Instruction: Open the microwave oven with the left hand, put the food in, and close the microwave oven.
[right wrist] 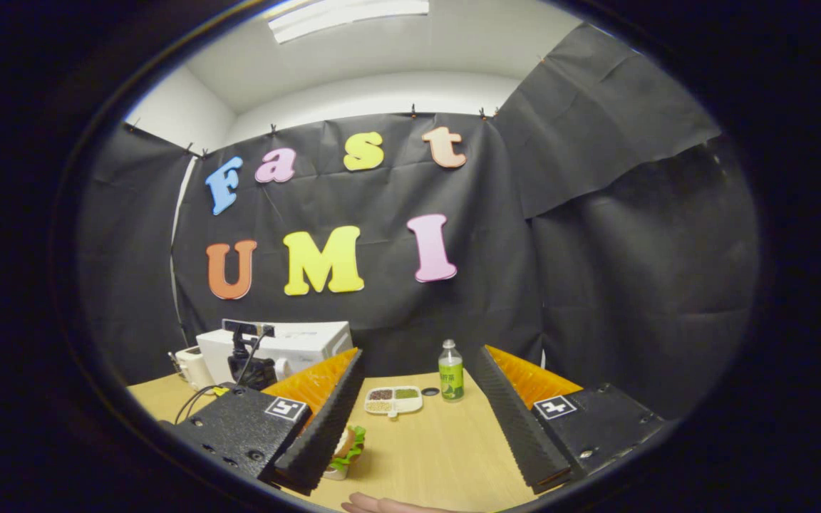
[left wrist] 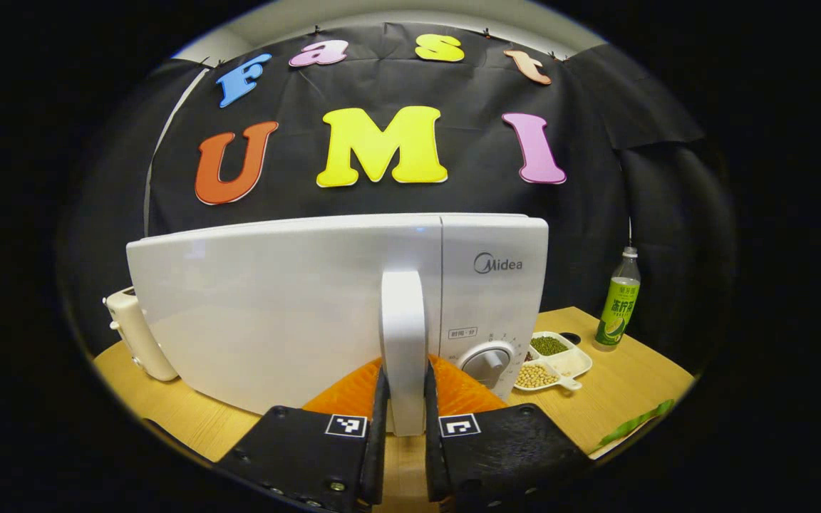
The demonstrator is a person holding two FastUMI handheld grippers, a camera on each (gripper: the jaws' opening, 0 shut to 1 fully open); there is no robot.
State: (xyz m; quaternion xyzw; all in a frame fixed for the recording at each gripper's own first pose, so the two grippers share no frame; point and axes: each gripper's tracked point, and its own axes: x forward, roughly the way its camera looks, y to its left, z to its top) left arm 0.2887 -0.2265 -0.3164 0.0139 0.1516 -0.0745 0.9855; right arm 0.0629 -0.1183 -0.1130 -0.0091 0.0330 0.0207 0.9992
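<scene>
The white microwave stands close in front in the left gripper view, its door in line with the control panel and dial. My left gripper is shut on the upright door handle, one finger pressing each side. In the right gripper view, my right gripper hangs wide open over the table with nothing between its fingers. The food, a small burger with green lettuce, sits on the table partly behind one finger. Farther left there, the microwave stands with the left gripper at it.
A divided white dish of beans and a green bottle stand right of the microwave. A cream appliance sits at its left. Part of a hand shows at the table's near edge.
</scene>
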